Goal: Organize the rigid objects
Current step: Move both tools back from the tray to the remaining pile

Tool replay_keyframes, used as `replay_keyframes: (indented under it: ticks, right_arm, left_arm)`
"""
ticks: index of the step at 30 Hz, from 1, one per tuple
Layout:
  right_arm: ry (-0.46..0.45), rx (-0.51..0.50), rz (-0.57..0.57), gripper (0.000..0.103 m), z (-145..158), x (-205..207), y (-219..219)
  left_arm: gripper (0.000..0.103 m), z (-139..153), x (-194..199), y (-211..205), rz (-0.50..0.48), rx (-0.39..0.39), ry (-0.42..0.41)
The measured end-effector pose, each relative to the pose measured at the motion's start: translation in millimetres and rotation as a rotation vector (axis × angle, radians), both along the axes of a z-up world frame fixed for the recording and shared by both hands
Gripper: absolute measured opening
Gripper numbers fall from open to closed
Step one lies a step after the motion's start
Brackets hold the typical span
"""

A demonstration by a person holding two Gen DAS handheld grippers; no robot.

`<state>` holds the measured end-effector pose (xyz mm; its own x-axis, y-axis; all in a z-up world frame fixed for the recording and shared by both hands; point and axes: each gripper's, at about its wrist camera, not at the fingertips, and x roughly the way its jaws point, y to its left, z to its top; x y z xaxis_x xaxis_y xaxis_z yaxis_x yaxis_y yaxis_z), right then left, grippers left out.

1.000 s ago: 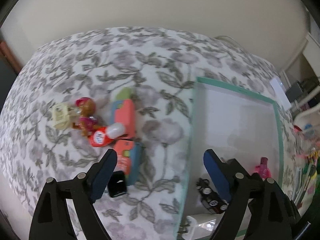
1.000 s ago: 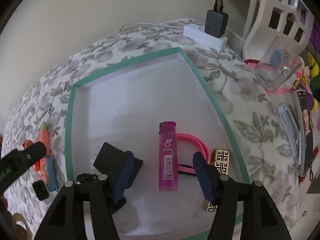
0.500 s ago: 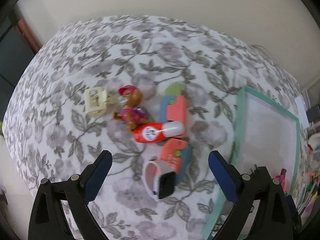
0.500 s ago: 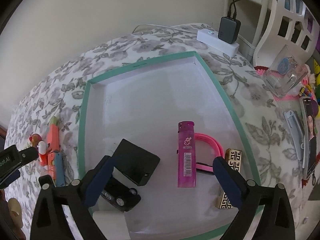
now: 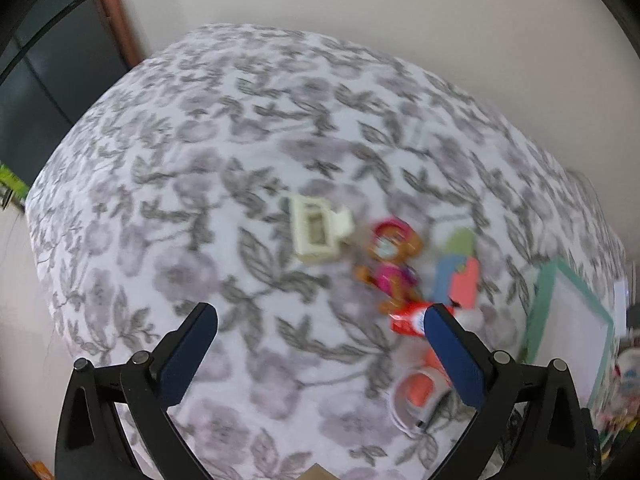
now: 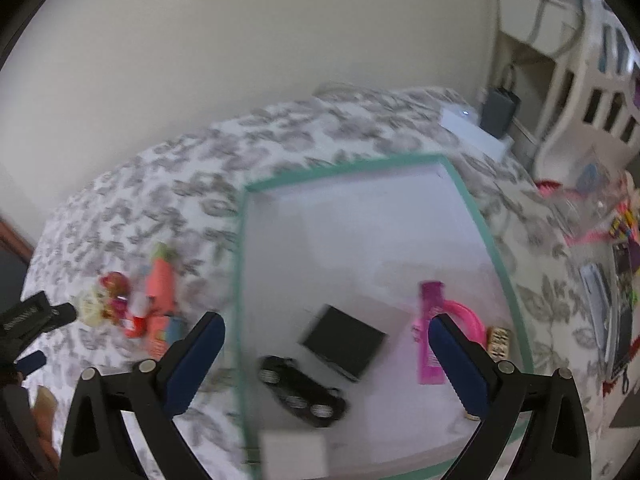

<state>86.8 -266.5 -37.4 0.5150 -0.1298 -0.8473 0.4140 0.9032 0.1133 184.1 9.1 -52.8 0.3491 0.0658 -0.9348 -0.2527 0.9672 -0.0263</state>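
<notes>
My left gripper [image 5: 320, 314] hangs over the flowered cloth, its jaws opening with nothing between them. Past it lie a cream plastic piece [image 5: 316, 234], a puppy figure [image 5: 390, 256], a red tube [image 5: 408, 320], coral and blue blocks [image 5: 460, 280] and a white-strapped watch [image 5: 416, 396]. My right gripper [image 6: 326, 322] stands open and empty above the teal-rimmed tray [image 6: 240, 280]. In the tray lie a black box [image 6: 344, 340], a black toy car [image 6: 300, 388], a pink lighter [image 6: 430, 340], a pink ring [image 6: 468, 316] and a gold lighter [image 6: 498, 342].
A white power strip [image 6: 472, 128] with a dark charger [image 6: 498, 108] sits at the far right. A glass [image 6: 588, 196], a nail clipper [image 6: 598, 300] and small clutter lie right of the tray. The wall runs behind the bed.
The left gripper swung left across the cloth, away from the tray, and its jaws widened. The right jaws spread wide and pulled back and up; the black box lies free in the tray.
</notes>
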Motion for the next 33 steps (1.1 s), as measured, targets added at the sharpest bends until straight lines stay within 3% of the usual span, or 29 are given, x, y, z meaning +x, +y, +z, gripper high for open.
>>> replay_keyframes:
  ticks: [4, 11, 20, 27, 33]
  right_arm:
    - [-0.004, -0.004, 0.092, 0.103, 6, 14, 33]
    - [0.045, 0.018, 0.186, 0.103, -7, 31, 77]
    - [0.125, 0.068, 0.258, 0.103, -39, 43, 114]
    - [0.175, 0.079, 0.274, 0.103, -59, 43, 122]
    - [0.204, 0.054, 0.291, 0.090, -67, 42, 127]
  left_arm:
    - [0.103, 6, 2, 22, 0.031, 0.029, -0.028]
    - [0.103, -1, 3, 51, 0.082, 0.028, 0.009]
    - [0.103, -29, 4, 80, 0.130, -0.002, 0.098]
    - [0.103, -34, 1, 106, 0.200, 0.001, 0.116]
    - [0.103, -37, 4, 97, 0.156, -0.018, 0.124]
